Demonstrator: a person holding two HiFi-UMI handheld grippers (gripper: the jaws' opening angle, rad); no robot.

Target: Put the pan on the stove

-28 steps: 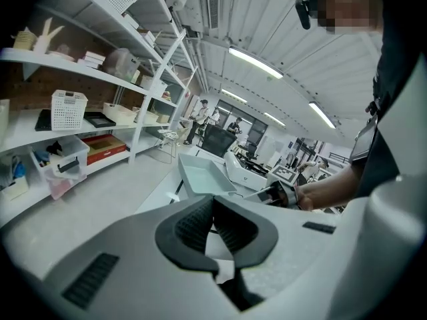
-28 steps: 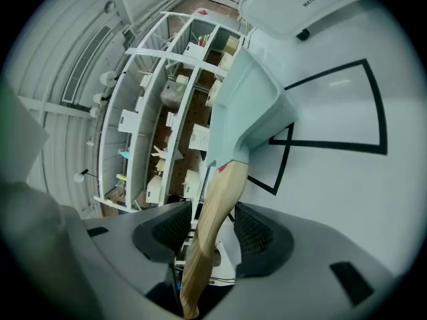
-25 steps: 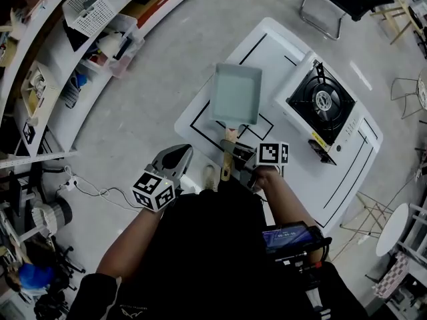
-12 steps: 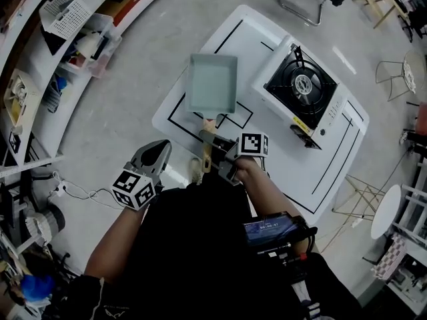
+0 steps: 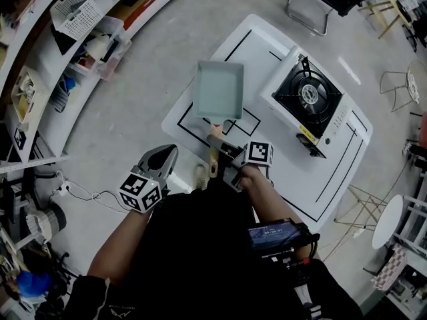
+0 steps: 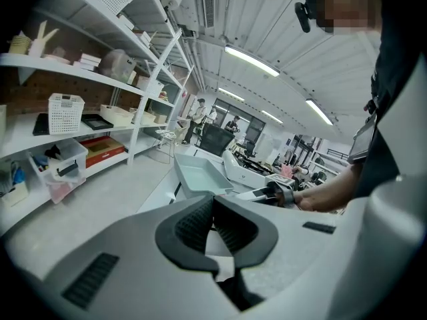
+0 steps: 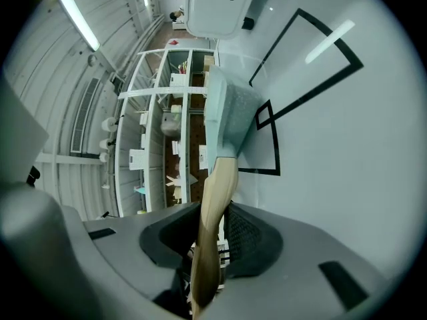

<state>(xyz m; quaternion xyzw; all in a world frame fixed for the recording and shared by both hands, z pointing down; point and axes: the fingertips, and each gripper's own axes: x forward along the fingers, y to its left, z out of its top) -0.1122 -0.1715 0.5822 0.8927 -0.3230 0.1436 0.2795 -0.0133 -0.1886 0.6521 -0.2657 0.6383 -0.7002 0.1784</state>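
Observation:
A pale teal rectangular pan lies on the white table, inside a black-lined box left of the portable gas stove. Its wooden handle points back toward me. My right gripper is at that handle, its jaws closing on it. In the right gripper view the handle runs between the pads and the pan sits just beyond. My left gripper hangs off the table's left edge, shut and empty, and its view shows the pan ahead.
White shelving with bins and a white basket lines the left side. A chair stands beyond the table's far end. A cable trails on the floor at left. The stove's burner carries nothing.
The right gripper's jaws have come in around the wooden handle. The pan stays in its place on the table, and the left gripper keeps its place off the table's edge.

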